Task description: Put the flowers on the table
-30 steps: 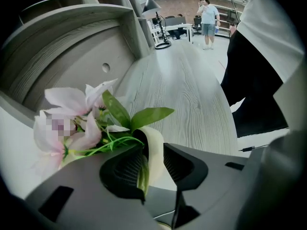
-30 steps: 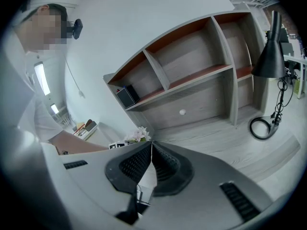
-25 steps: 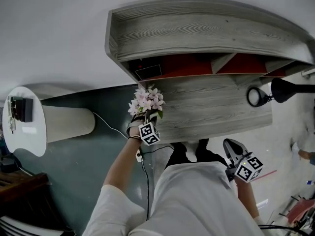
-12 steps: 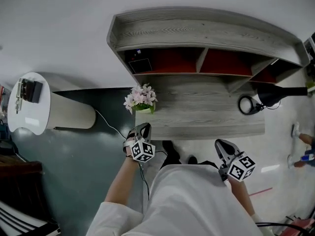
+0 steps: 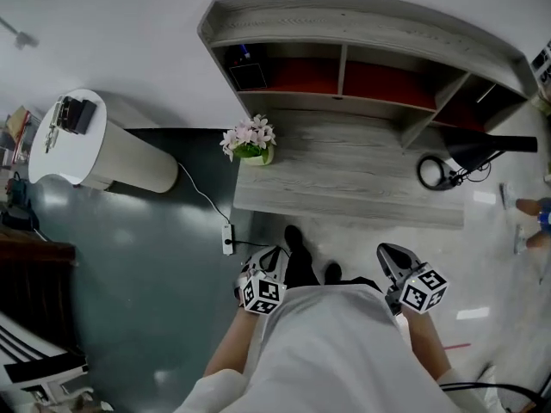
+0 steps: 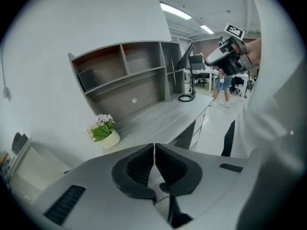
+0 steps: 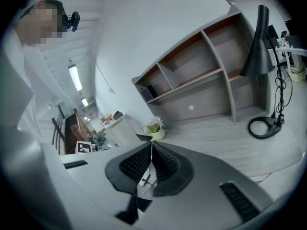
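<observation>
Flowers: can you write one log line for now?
flower pot: upright on desk edge | left gripper: jaws closing, empty | right gripper: shut, empty

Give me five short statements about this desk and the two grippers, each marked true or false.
1. The flower pot stands on the desk, at its left end in the head view. True.
2. The left gripper holds the flower pot. False: its jaws are closing with nothing between them, near the person's body.
3. A black lamp stands at the desk's right end. True.
4. The flower pot sits inside a shelf compartment. False: it stands on the desktop in front of the shelf.
5. The right gripper grips the lamp's cord. False: its jaws are together and empty.
</observation>
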Demonstrator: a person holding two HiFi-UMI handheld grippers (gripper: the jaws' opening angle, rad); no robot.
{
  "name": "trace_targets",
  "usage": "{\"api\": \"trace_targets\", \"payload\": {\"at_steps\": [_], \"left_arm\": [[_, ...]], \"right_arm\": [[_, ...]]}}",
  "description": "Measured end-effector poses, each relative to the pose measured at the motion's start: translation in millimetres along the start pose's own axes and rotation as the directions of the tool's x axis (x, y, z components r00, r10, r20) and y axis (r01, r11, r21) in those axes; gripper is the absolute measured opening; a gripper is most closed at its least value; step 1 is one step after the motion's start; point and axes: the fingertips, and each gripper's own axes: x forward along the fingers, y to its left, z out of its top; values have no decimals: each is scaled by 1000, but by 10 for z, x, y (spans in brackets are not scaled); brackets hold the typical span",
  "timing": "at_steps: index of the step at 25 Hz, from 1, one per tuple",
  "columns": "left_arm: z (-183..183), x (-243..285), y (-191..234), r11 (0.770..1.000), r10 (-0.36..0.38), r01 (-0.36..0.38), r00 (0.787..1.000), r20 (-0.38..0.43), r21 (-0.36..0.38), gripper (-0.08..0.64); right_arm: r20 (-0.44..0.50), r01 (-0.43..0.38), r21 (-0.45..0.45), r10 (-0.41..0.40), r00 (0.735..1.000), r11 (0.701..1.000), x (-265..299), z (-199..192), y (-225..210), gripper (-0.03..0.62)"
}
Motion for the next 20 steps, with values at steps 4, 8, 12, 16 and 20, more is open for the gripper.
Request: {"api": "trace_targets", "payload": {"at_steps": [4,8,12,16,20], "left_arm": [[-256,-341,-342,983,-12,9,1000,-16,-181,12],[-316,-634,-330,973,15,-14,1000,-1,-231,11],[-151,-912,-103,955,56,-33,996,73,-294,11],[-19,-1101,127,934,72,-14,986,148,-356,12],[89,-1291,304,908,50,48,974,220,-416,11]], "right_arm": [[-20,-72,-7,72,997,997,-21,-136,113,18],[-16,-117,15,117,993,993,12,-157,263,18],[-7,-139,-13,139,990,990,49,-107,491,18],[26,-141,-54,143,989,989,88,2,731,17],[59,-143,-69,147,987,987,163,74,975,17]]}}
